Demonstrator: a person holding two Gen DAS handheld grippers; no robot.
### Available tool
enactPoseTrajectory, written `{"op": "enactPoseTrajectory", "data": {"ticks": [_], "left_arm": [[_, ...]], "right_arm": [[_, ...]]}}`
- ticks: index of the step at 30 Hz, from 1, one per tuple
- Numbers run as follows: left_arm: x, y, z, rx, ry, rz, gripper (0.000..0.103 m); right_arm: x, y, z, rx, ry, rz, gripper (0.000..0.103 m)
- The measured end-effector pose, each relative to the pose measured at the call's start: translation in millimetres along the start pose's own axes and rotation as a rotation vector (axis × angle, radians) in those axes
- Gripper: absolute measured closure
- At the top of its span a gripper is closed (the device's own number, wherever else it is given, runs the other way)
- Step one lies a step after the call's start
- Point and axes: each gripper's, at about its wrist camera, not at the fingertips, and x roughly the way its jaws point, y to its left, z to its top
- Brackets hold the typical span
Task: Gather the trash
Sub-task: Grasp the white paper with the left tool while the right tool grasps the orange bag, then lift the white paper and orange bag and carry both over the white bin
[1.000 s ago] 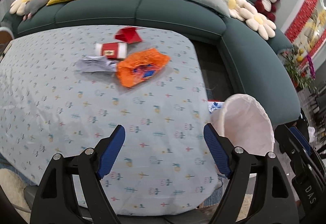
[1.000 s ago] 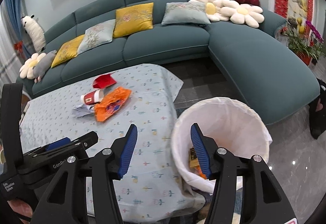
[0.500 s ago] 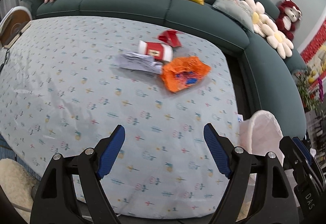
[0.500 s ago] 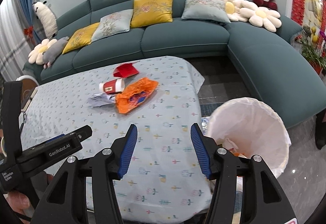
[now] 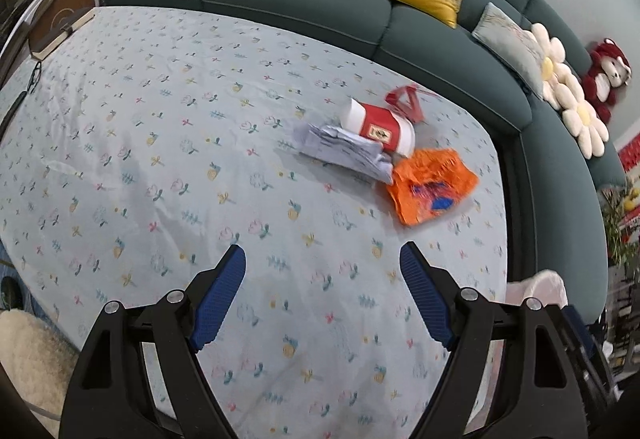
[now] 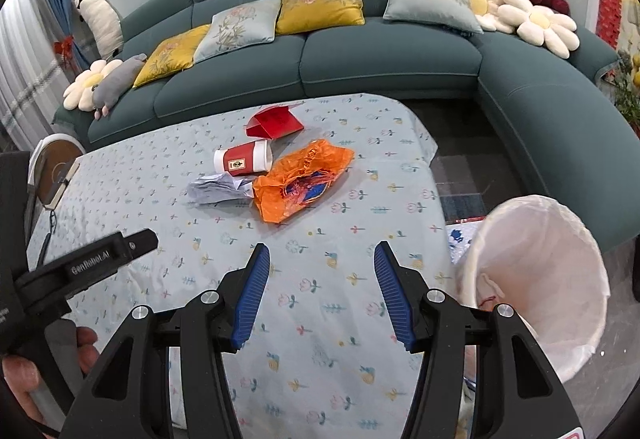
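Swinging back from the bin, both my grippers now face the litter pile.
My left gripper [image 5: 322, 267] and right gripper [image 6: 320, 265] hang spread and empty over the floral tablecloth [image 6: 328, 311]. Four scraps cluster near the table's far edge: crinkled orange bag [image 6: 302, 185], crumpled paper [image 6: 218, 189], red cup [image 6: 244, 159] lying sideways, folded red card [image 6: 276, 123]. One white-lined bin [image 6: 540, 279] stands off the right edge.

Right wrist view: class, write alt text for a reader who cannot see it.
The open right gripper hovers empty over a floral tablecloth. Ahead lie an orange bag, a tipped red cup, crumpled paper and a red box; a white-lined bin stands right.
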Motion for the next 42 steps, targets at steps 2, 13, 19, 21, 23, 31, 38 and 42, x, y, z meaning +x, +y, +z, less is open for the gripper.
{"op": "enactPoseTrajectory", "data": {"ticks": [2, 13, 19, 21, 23, 31, 38, 42], "left_arm": [[8.6, -1.7, 8.8, -0.009, 0.005, -0.001, 0.027], [85.0, -17.2, 62.8, -0.145, 0.093, 0.009, 0.028], [123.7, -14.5, 85.8, -0.235, 0.144, 0.034, 0.027], [134.9, -10.1, 87.8, -0.258, 0.162, 0.049, 0.028], [143.4, -8.6, 86.8, -0.257, 0.174, 0.057, 0.031], [153.5, -16.6, 74.0, -0.167, 0.198, 0.03, 0.071], [146.0, -22.3, 63.4, -0.092, 0.192, 0.016, 0.083], [136.3, -21.8, 55.9, -0.064, 0.191, 0.011, 0.086]], "right_arm": [[10.8, 1.5, 3.9, 0.001, 0.009, 0.002, 0.05], [88.4, -3.8, 39.3, 0.031, 0.061, 0.0, 0.05], [135.7, -9.2, 59.4, 0.046, 0.087, -0.008, 0.05], [148.9, -10.3, 63.6, 0.053, 0.098, -0.007, 0.05], [163.4, -10.5, 66.9, 0.06, 0.111, -0.006, 0.05], [195.0, -9.1, 68.9, 0.061, 0.147, -0.002, 0.05], [203.1, -10.7, 62.3, 0.091, 0.185, 0.032, 0.088], [192.4, -12.8, 55.0, 0.107, 0.183, 0.048, 0.1]]}}
